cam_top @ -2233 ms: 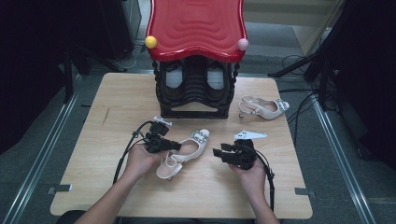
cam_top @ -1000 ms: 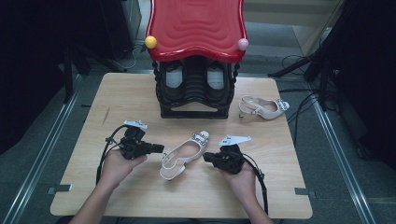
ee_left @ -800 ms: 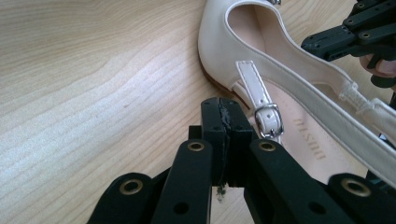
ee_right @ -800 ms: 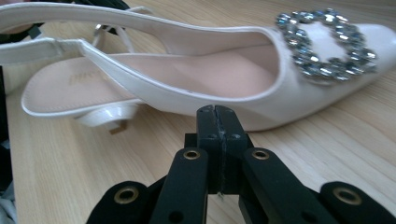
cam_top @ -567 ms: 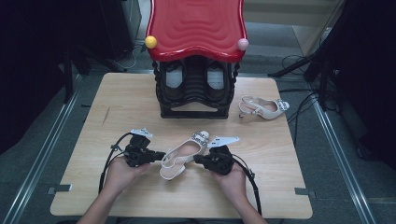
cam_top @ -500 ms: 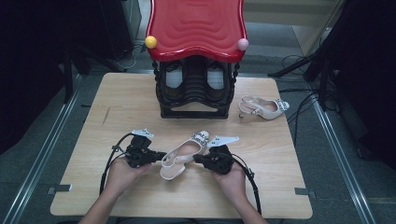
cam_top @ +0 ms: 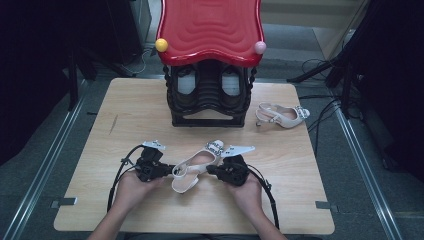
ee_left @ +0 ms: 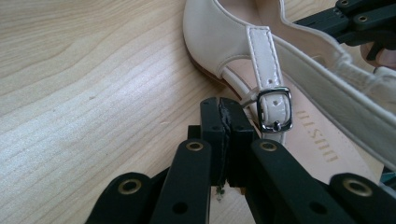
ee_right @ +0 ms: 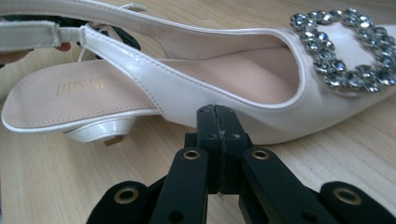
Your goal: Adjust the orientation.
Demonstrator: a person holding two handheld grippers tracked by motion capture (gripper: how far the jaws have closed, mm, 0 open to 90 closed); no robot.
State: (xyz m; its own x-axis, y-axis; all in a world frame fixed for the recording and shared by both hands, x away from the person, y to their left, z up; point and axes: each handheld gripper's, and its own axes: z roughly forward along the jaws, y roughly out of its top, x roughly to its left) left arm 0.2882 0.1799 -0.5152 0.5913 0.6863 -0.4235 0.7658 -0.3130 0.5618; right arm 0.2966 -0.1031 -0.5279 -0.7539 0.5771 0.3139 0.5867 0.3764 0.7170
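Observation:
A cream slingback shoe (cam_top: 192,167) with a rhinestone buckle (ee_right: 345,51) lies on the wooden table (cam_top: 310,185), toe toward the rack. My left gripper (cam_top: 172,169) comes at its heel end from the left. Its jaws are shut, and their tip (ee_left: 220,105) stands just beside the strap's metal buckle (ee_left: 274,109). My right gripper (cam_top: 209,170) comes from the right, shut, and its tip (ee_right: 217,114) is at the shoe's side wall (ee_right: 187,93). Nothing sits between either pair of jaws. The right gripper's jaws (ee_left: 355,18) also appear beyond the shoe.
A black shoe rack with a red wavy top (cam_top: 210,30) stands at the table's far middle, with dark shoes inside. A second cream shoe (cam_top: 282,115) lies to the right of the rack. Dark floor and cables surround the table.
Both grippers have drawn in toward the shoe from either side, the right one moving left and the left one coming closer to the heel. The shoe has stayed in place.

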